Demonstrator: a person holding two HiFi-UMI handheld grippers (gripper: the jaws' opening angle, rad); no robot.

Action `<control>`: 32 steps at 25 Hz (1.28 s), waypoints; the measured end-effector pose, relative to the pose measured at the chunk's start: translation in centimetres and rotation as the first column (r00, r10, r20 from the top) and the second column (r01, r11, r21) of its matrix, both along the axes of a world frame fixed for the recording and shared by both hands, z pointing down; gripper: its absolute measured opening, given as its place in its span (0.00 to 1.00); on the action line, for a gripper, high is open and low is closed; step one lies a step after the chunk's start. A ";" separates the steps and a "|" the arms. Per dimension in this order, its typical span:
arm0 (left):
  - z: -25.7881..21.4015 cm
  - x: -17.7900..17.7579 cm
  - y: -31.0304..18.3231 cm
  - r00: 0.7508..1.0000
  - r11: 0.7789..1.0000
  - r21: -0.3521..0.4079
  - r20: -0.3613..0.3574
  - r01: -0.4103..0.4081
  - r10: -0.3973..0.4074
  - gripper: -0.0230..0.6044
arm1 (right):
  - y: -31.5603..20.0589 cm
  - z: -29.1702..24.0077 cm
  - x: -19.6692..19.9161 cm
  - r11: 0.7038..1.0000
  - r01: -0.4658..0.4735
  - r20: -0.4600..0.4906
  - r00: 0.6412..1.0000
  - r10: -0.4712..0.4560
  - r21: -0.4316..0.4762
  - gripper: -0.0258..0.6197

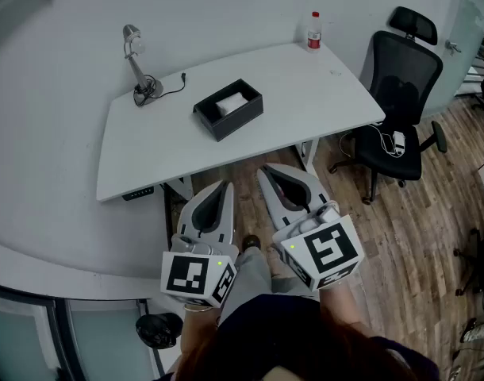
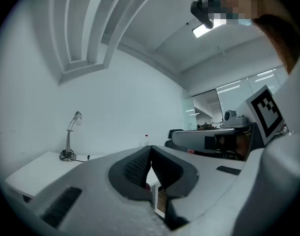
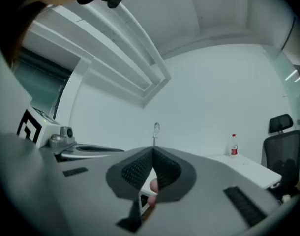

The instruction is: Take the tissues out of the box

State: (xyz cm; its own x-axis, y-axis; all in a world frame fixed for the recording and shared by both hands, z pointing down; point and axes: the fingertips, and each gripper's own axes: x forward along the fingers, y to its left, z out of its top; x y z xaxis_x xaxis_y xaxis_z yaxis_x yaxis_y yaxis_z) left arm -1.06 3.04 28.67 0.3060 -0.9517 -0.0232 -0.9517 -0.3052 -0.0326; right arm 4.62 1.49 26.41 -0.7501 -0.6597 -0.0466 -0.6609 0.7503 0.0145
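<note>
Off the desk (image 1: 305, 86) with its red-labelled bottle (image 1: 314, 30), left gripper (image 1: 224, 186) and right gripper (image 1: 266, 170) have jaws closed.

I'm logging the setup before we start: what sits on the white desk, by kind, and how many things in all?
Black open box holding white tissues: 1
Silver gooseneck desk lamp: 1
Clear plastic bottle with red cap: 1
Total: 3

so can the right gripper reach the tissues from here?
Probably not yet: right gripper hangs short of the desk, fingers shut. The box top is open, nothing covers the tissues.
</note>
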 end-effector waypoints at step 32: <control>0.7 -7.7 -14.9 0.997 0.999 -0.026 -0.059 0.042 -0.044 0.07 | -15.5 2.3 -7.6 0.996 0.041 -0.129 0.990 -0.052 -0.082 0.07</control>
